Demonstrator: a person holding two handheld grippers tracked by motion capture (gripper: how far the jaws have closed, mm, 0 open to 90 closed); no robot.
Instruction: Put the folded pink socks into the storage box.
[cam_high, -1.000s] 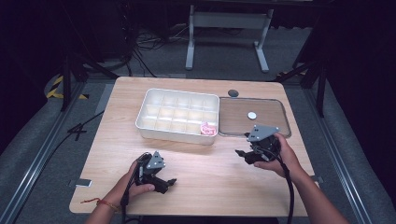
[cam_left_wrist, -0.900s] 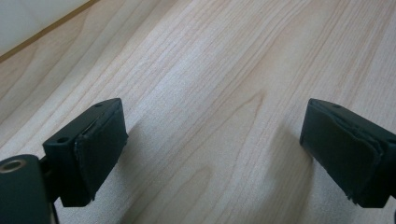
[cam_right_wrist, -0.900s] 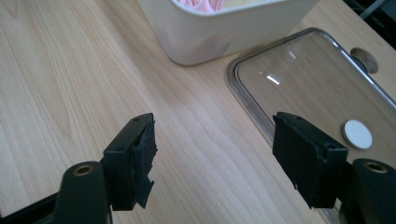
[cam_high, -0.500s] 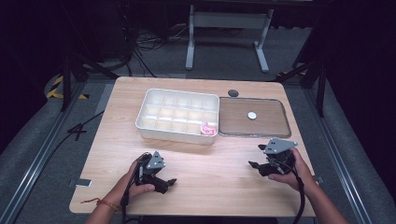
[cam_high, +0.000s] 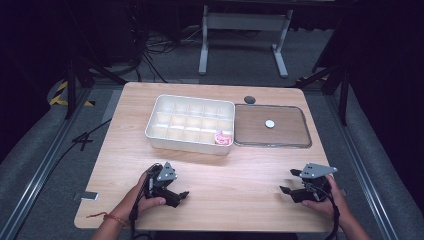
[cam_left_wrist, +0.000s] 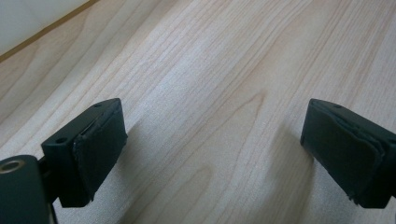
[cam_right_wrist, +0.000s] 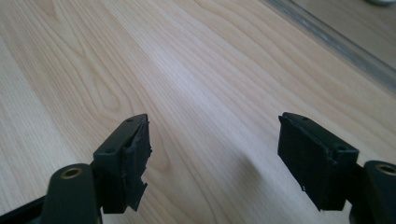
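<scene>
From the high view, your left gripper (cam_high: 172, 192) sits low over the near left part of the wooden surface (cam_high: 235, 170), held in your left hand (cam_high: 142, 195), jaws spread and holding nothing. Your right gripper (cam_high: 290, 182) sits near the front right corner in your right hand (cam_high: 327, 200), jaws likewise apart and empty. Well beyond both, toward the far side, a white compartment box (cam_high: 190, 122) lies flat, divided into a grid of cells; a pink item (cam_high: 222, 138) rests in the cell at its near right corner. Just beside the box on its right lies a shallow clear-rimmed tray (cam_high: 300, 142) with a small white disc (cam_high: 269, 123) near its middle. A dark round object (cam_high: 249, 99) sits on the surface behind the gap between box and tray.

In the left gripper view, your left gripper (cam_left_wrist: 212, 158) has its jaws wide, only bare wood grain between them. A pale edge of the compartment box (cam_left_wrist: 28, 18) shows at the upper left corner.

In the right gripper view, your right gripper (cam_right_wrist: 215, 158) also has its jaws wide over bare wood, gripping nothing. The tray's rim (cam_right_wrist: 336, 42) crosses the upper right corner, well ahead of the jaws.
</scene>
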